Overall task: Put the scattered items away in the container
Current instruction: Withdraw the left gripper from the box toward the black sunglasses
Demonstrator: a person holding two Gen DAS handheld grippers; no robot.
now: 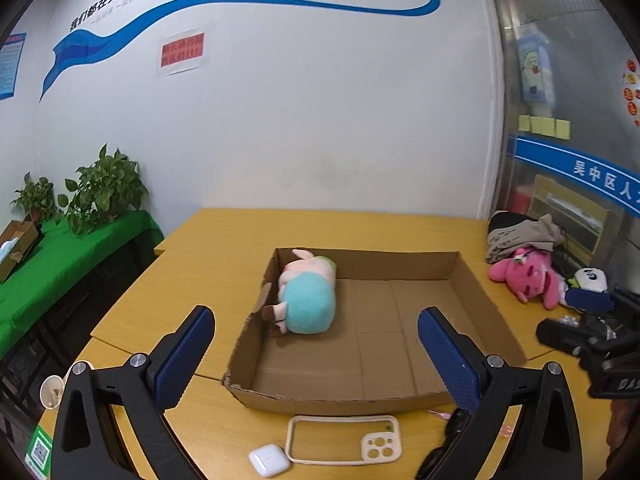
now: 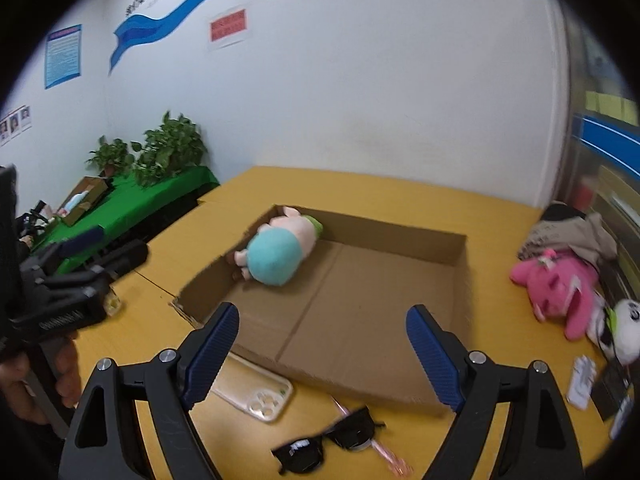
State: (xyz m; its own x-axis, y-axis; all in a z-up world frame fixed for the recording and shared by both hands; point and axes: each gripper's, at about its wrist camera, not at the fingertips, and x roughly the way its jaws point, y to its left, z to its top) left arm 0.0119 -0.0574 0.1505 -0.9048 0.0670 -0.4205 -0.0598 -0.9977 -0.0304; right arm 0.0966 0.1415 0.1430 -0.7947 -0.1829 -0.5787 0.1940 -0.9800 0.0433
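A shallow cardboard box [image 1: 496,312] [image 2: 456,276] lies on the yellow table. A plush pig with a teal body [image 1: 308,304] [image 2: 276,256] lies in the box's far left corner. My left gripper [image 1: 316,356] is open and empty above the box's near edge. My right gripper [image 2: 322,356] is open and empty above the near edge too. In front of the box lie a clear phone case [image 1: 344,440] [image 2: 260,394], a white earbud case [image 1: 269,460] and black sunglasses [image 2: 328,440]. A pink plush [image 1: 524,276] [image 2: 560,284] lies right of the box.
A panda plush [image 2: 628,328] and folded clothes [image 1: 520,236] lie at the right, with small packets [image 2: 582,380]. A paper cup [image 1: 51,390] stands at the table's left edge. A green-covered side table with potted plants [image 1: 100,192] is at the left. The left gripper's body shows in the right wrist view [image 2: 68,296].
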